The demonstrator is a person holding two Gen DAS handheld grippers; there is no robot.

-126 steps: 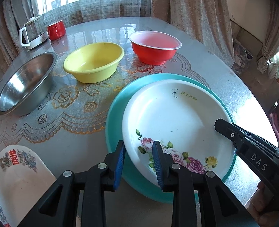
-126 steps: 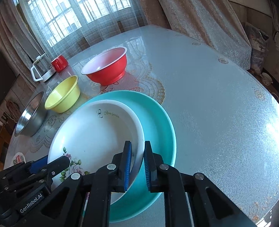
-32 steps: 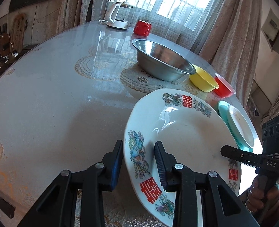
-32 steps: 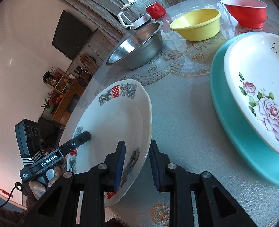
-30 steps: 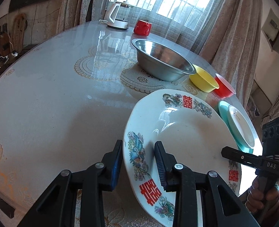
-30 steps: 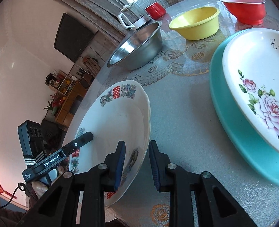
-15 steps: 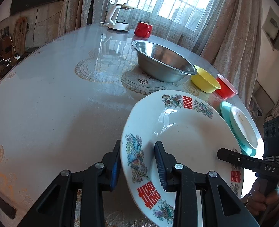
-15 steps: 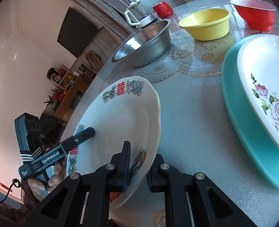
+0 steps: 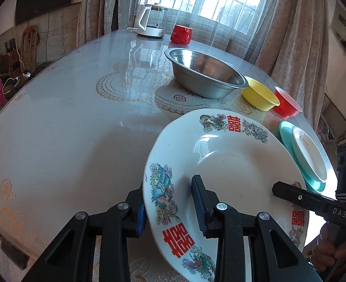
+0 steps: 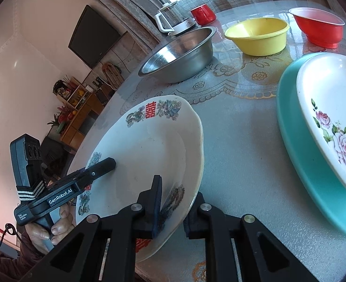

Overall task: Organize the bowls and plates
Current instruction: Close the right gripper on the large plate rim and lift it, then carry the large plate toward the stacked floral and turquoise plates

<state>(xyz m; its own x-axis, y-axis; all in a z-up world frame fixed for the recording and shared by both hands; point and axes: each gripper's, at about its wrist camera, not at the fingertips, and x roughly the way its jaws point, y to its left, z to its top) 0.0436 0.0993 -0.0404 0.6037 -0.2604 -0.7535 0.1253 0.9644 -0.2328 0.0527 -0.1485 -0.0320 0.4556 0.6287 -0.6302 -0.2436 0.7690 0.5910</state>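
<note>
Two hand-held claws grip opposite edges of a white plate (image 9: 231, 171) decorated with red double-happiness characters and dragon-and-phoenix motifs, holding it tilted at the near edge of a round desk (image 9: 67, 117) covered with a lace-patterned cloth under a clear sheet. The left claw (image 9: 170, 209) is clenched on the plate's left rim, one blue pad beneath and one above. The right claw (image 10: 173, 209) straddles the plate's right rim; its jaws are opening slightly, yet both pads are on the rim. A hand (image 10: 53, 230) wraps the left claw's handle, seen from the right wrist view.

To the right on the desk lies a turquoise plate (image 10: 313, 178) with a white rose-patterned plate (image 10: 332, 117) stacked inside it. Farther back stand three bowls in a row: a steel bowl (image 10: 182, 54), a yellow bowl (image 10: 257, 37) and a red bowl (image 10: 318, 27). At the far edge, by the curtained window, sit a red mug (image 9: 181, 33) and a white kettle (image 9: 150, 24), just beside each other.
</note>
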